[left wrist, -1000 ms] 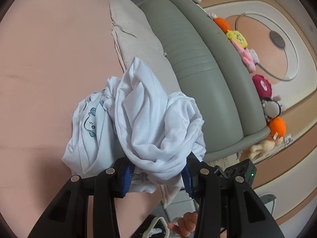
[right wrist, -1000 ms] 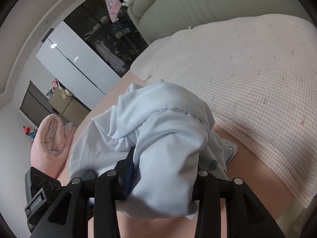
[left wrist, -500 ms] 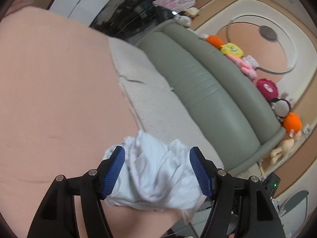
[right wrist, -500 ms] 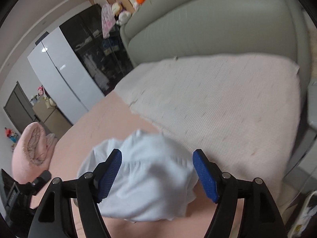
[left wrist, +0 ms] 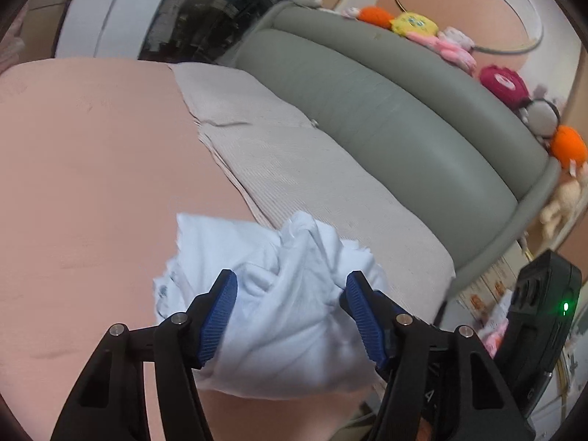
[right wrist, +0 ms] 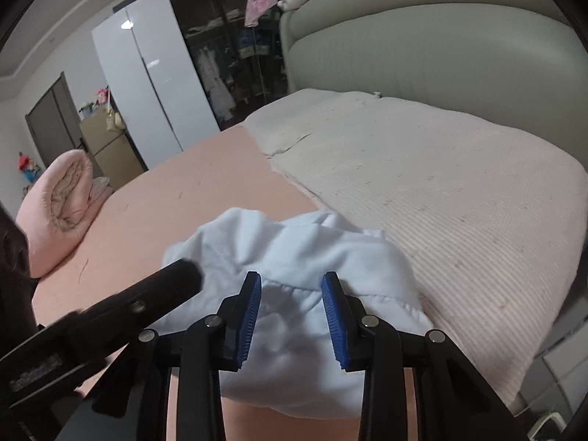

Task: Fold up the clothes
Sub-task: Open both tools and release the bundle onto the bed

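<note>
Left tool [left wrist: 288, 286]: we see the jaws about half apart, just been closing a little, with the bunched pale-blue garment [left wrist: 279, 294] between the blue pads [left wrist: 220, 312]. Cloth reaches both pads, but we cannot tell if they actually pinch it.

Right tool [right wrist: 291, 286]: jaws narrower, just been closing. The same garment [right wrist: 294, 257] lies under and between its pads [right wrist: 250, 312]; there is a visible gap to the cloth on each side, so no grip.

The garment sits crumpled in 1 heap on the pink bed sheet [left wrist: 92, 183], its far edge touching the off-white textured blanket [right wrist: 441, 202]. In the right wrist view the left tool's black finger crosses the garment's left side.

Further out: grey-green padded headboard [left wrist: 386, 117] with a row of plush toys [left wrist: 415, 25] on top, rolled pink quilt [right wrist: 58, 205] at the sheet's far left, white wardrobe [right wrist: 147, 73] behind.
</note>
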A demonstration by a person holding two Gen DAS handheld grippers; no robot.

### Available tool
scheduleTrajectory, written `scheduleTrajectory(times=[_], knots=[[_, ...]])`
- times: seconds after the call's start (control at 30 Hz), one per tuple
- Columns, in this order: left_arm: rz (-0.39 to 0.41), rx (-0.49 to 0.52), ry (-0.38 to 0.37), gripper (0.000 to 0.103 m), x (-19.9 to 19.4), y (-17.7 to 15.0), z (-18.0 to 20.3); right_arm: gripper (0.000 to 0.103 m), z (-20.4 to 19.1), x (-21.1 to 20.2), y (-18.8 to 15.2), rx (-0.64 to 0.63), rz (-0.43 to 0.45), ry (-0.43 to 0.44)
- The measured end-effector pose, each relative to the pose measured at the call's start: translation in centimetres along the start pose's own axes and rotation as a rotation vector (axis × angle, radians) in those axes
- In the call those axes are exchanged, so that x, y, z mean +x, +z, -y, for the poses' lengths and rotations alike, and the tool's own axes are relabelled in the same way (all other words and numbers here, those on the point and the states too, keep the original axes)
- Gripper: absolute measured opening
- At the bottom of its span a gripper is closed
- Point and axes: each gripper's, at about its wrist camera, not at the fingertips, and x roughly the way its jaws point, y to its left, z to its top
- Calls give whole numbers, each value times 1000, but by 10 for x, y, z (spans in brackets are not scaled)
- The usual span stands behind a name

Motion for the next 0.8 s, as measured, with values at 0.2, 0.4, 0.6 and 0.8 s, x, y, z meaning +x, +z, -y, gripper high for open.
scheduleTrajectory(times=[0.2, 0.4, 0.6, 0.8], knots=[[-45, -43, 86, 60, 28, 5, -33, 34, -8, 19, 11, -31, -22, -10], [-44, -115, 96, 63, 46, 9, -58, 34, -15, 45, 10, -62, -77, -8], [-63, -156, 121, 70, 60, 10, -79, 34, -39, 69, 4, -209, -118, -51], [-108, -215, 89, 81, 67, 10, -88, 35, -38, 73, -3, -206, -130, -46]])
